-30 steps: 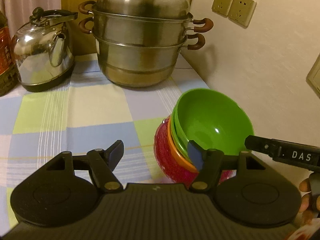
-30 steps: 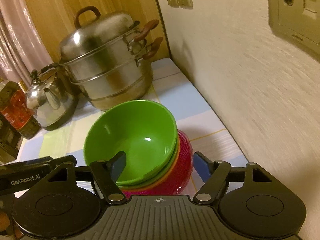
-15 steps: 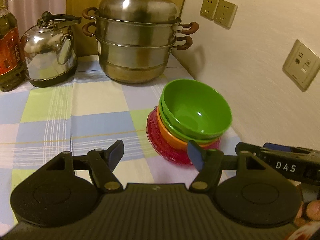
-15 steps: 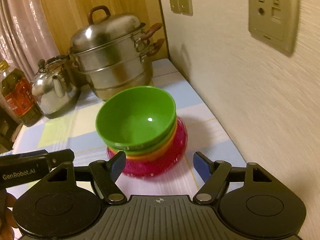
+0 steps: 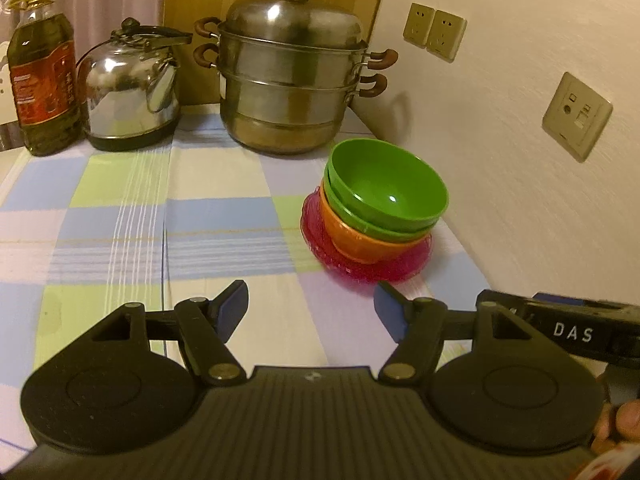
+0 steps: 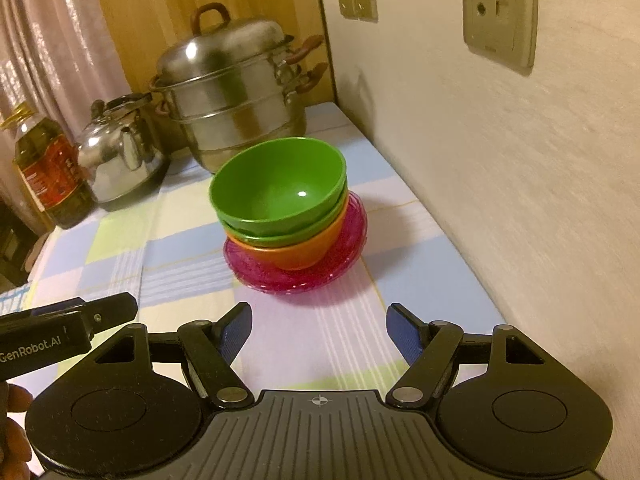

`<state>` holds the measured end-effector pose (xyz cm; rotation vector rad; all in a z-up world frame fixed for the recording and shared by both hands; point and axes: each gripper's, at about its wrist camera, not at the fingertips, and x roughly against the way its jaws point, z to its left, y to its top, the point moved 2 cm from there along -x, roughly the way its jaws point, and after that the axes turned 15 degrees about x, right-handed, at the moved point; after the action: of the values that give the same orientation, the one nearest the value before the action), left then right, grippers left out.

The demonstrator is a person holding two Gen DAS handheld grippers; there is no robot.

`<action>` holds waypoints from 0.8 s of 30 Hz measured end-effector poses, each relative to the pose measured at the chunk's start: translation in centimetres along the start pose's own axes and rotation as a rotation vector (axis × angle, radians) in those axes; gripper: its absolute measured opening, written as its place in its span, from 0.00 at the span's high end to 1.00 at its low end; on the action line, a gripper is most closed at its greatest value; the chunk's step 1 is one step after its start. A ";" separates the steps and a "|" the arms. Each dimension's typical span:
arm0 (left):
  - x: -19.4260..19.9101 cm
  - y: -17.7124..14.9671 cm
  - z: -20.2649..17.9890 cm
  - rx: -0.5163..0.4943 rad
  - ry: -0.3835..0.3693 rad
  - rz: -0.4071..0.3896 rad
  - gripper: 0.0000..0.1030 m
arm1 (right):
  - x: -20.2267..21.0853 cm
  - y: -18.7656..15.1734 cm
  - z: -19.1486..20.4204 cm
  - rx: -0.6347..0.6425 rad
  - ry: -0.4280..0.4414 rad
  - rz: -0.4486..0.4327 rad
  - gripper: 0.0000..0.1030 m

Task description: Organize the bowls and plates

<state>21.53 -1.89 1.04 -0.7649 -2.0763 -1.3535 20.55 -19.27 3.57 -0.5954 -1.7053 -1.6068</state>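
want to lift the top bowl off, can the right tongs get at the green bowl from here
Probably yes. The right tongs are open and empty, and the green bowl tops the stack with only bare tablecloth between; the wall stands close to the right.

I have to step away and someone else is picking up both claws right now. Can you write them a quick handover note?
Left claw: open, empty, short of the stack.
Right claw: open, empty, also short of it.
Stack: top green bowl nested in a second green bowl, then the orange bowl, all on the pink plate, beside the wall on the checked tablecloth.
Done: the bowls and plate in view are stacked.
Left: no loose dishes show; check outside the views.
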 end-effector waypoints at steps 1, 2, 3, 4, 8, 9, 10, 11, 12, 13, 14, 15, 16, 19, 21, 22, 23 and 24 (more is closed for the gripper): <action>0.2 -0.2 0.1 0.002 0.000 0.000 0.36 | 0.4 -0.1 0.2 0.011 -0.005 -0.004 0.28; 0.6 -0.4 0.3 0.010 -0.004 -0.001 0.36 | 0.9 -0.3 0.4 0.026 -0.010 -0.010 0.28; 0.9 -0.6 0.5 0.015 -0.007 -0.001 0.36 | 1.2 -0.4 0.7 0.037 -0.011 -0.014 0.28; 1.1 -0.8 0.7 0.017 -0.005 -0.001 0.36 | 1.5 -0.5 0.8 0.046 -0.011 -0.018 0.28; 2.4 -1.7 1.0 0.009 0.007 -0.011 0.37 | 2.5 -1.1 1.3 0.055 -0.003 -0.028 0.28; 2.7 -1.9 1.0 0.007 0.009 -0.013 0.37 | 2.8 -1.4 1.4 0.055 0.001 -0.027 0.28; 3.0 -2.3 1.0 0.004 0.011 -0.014 0.37 | 3.0 -1.6 1.5 0.057 0.005 -0.025 0.28; 3.3 -2.6 1.1 0.006 0.013 -0.014 0.37 | 3.1 -1.9 1.8 0.064 0.008 -0.023 0.28; 3.5 -2.9 1.2 0.011 0.015 -0.012 0.37 | 3.3 -2.2 1.9 0.071 0.008 -0.020 0.28; 3.7 -3.2 1.2 0.017 0.015 -0.006 0.37 | 3.4 -2.4 2.1 0.077 0.008 -0.016 0.28; 3.8 -3.5 1.3 0.022 0.014 -0.001 0.37 | 3.7 -2.8 2.3 0.084 0.007 -0.015 0.28; 4.0 -3.8 1.4 0.028 0.016 0.005 0.37 | 3.9 -3.0 2.4 0.089 0.006 -0.015 0.28; 4.2 -4.1 1.4 0.033 0.019 0.009 0.37 | 4.1 -3.3 2.5 0.092 0.002 -0.014 0.28; 5.0 -5.0 1.4 0.026 0.028 0.002 0.37 | 4.8 -4.1 2.8 0.092 0.001 -0.019 0.28; 5.4 -5.5 1.4 0.022 0.033 -0.001 0.37 | 5.3 -4.5 2.9 0.095 0.004 -0.020 0.28; 5.6 -5.7 1.3 0.016 0.037 -0.005 0.37 | 5.5 -4.7 3.0 0.099 0.006 -0.020 0.28; 5.7 -5.9 1.2 0.009 0.043 -0.008 0.36 | 5.6 -5.0 3.1 0.102 0.010 -0.019 0.28; 5.9 -6.1 1.0 -0.001 0.047 -0.010 0.36 | 5.8 -5.1 3.2 0.103 0.013 -0.019 0.28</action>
<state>13.00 -2.00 1.00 -0.7173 -2.0454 -1.3646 12.43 -17.56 4.63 -0.5185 -1.7773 -1.5219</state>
